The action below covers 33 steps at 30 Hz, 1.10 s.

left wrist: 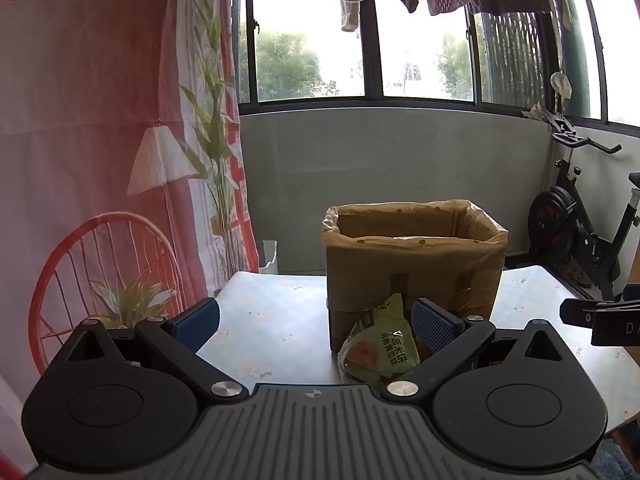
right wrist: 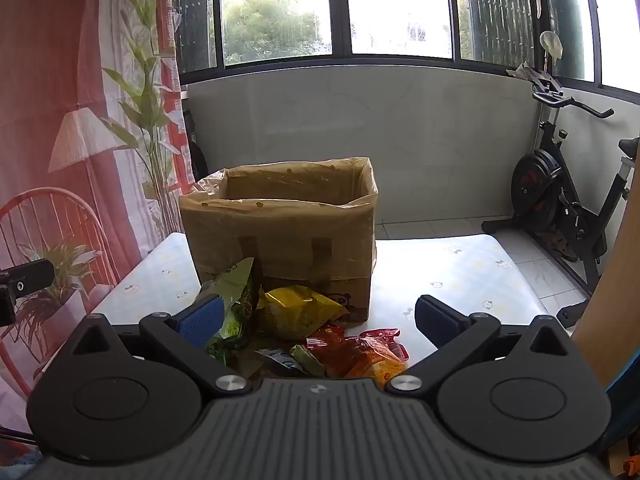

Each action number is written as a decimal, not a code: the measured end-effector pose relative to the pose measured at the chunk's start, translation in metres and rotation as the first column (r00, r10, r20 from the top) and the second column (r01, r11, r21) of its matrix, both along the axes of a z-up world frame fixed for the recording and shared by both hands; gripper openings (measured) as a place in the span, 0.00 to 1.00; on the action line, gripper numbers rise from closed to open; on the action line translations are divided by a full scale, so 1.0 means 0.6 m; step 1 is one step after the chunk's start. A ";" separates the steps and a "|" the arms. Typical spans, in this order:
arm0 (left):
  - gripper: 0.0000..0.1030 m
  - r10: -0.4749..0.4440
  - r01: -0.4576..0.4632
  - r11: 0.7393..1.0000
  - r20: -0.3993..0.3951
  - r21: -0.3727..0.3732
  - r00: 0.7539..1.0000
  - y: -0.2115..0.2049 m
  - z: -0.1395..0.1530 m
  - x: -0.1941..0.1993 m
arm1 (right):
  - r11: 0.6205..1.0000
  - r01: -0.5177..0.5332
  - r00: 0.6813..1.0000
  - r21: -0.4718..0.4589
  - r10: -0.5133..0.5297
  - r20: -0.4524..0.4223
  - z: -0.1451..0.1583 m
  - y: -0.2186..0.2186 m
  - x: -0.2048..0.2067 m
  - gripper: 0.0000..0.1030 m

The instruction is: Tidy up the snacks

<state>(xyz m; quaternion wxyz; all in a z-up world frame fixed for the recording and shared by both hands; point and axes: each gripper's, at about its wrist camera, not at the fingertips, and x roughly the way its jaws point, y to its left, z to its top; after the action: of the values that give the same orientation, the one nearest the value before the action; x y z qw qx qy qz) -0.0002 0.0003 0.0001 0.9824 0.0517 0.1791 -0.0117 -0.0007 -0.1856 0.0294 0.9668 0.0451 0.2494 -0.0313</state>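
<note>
Sunny balcony room, flowery table point(right wrist: 460, 276). Lined cardboard box point(right wrist: 280, 220) stands far, top open, ready for snacks. Green bag point(right wrist: 236, 304), yellow bag point(right wrist: 300, 308), red bag point(right wrist: 360, 352) piled near, maybe more underneath. Left gripper point(left wrist: 316, 320) and right gripper point(right wrist: 316, 316) spread wide, holding nothing.

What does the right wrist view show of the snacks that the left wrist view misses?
Right wrist only: a yellow packet, a red packet and small wrappers lying before the box, between the open right claw. Left wrist only: a white bin on the floor behind the table. Both: the green packet, the lined cardboard box, the exercise bike, the open left claw.
</note>
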 end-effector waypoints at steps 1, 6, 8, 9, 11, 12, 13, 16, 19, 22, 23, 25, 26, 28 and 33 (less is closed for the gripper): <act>1.00 0.000 0.000 1.000 -0.001 0.004 1.000 0.000 0.000 0.000 | 1.000 0.000 1.000 -0.003 0.000 0.002 0.000 0.000 0.000 1.00; 1.00 0.001 -0.001 1.000 -0.001 0.001 1.000 -0.001 0.000 -0.004 | 1.000 -0.004 1.000 -0.004 0.004 0.002 0.001 0.001 -0.001 1.00; 1.00 -0.009 0.009 1.000 0.000 -0.008 1.000 -0.004 0.001 -0.006 | 1.000 -0.004 1.000 -0.005 0.004 0.004 0.002 0.001 -0.002 1.00; 1.00 -0.011 0.011 1.000 -0.002 -0.010 1.000 -0.003 -0.003 -0.005 | 1.000 0.000 1.000 -0.004 0.000 -0.004 0.000 -0.001 0.002 1.00; 1.00 -0.007 0.007 1.000 -0.004 -0.016 1.000 0.001 -0.001 -0.005 | 1.000 0.001 1.000 -0.003 -0.001 -0.002 0.000 0.000 0.000 1.00; 1.00 -0.006 0.006 1.000 -0.004 -0.015 1.000 0.000 -0.003 -0.006 | 1.000 0.000 1.000 -0.003 0.000 -0.001 0.000 0.000 0.000 1.00; 1.00 -0.004 0.004 1.000 -0.004 -0.014 1.000 -0.001 -0.005 -0.009 | 1.000 0.000 1.000 -0.004 0.000 -0.001 0.001 0.000 0.000 1.00; 1.00 -0.001 0.001 1.000 -0.009 -0.010 1.000 0.004 -0.001 -0.004 | 1.000 -0.001 1.000 -0.006 0.001 0.000 0.002 0.000 0.000 1.00; 1.00 0.000 0.000 1.000 -0.010 -0.007 1.000 0.002 -0.001 -0.004 | 1.000 0.000 1.000 -0.006 0.000 -0.001 0.002 0.001 0.000 1.00; 1.00 -0.001 0.001 1.000 -0.009 -0.006 1.000 0.001 -0.002 -0.004 | 1.000 0.000 1.000 -0.006 0.000 0.000 0.002 0.000 -0.001 1.00; 1.00 -0.001 0.001 1.000 -0.010 -0.006 1.000 0.001 -0.002 -0.004 | 1.000 0.000 1.000 -0.008 0.000 0.000 0.002 0.003 -0.001 1.00; 1.00 -0.001 0.001 1.000 -0.008 -0.008 1.000 0.002 -0.001 -0.004 | 1.000 0.000 1.000 -0.007 0.000 0.000 0.002 0.003 -0.001 1.00; 1.00 -0.002 0.002 1.000 -0.006 -0.009 1.000 0.003 -0.001 -0.005 | 1.000 0.000 1.000 -0.007 0.000 0.000 0.001 0.002 -0.001 1.00; 1.00 -0.006 0.006 1.000 -0.005 -0.016 1.000 0.005 0.000 -0.005 | 1.000 -0.002 1.000 -0.006 0.002 0.000 0.001 0.002 -0.002 1.00; 1.00 -0.009 0.009 1.000 -0.007 -0.020 1.000 0.006 -0.001 -0.005 | 1.000 -0.003 1.000 -0.009 0.003 0.003 0.004 -0.003 0.002 1.00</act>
<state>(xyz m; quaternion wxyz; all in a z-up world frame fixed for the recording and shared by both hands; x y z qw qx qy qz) -0.0034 0.0038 -0.0002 0.9822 0.0426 0.1821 -0.0182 0.0005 -0.1871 0.0316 0.9675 0.0405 0.2478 -0.0310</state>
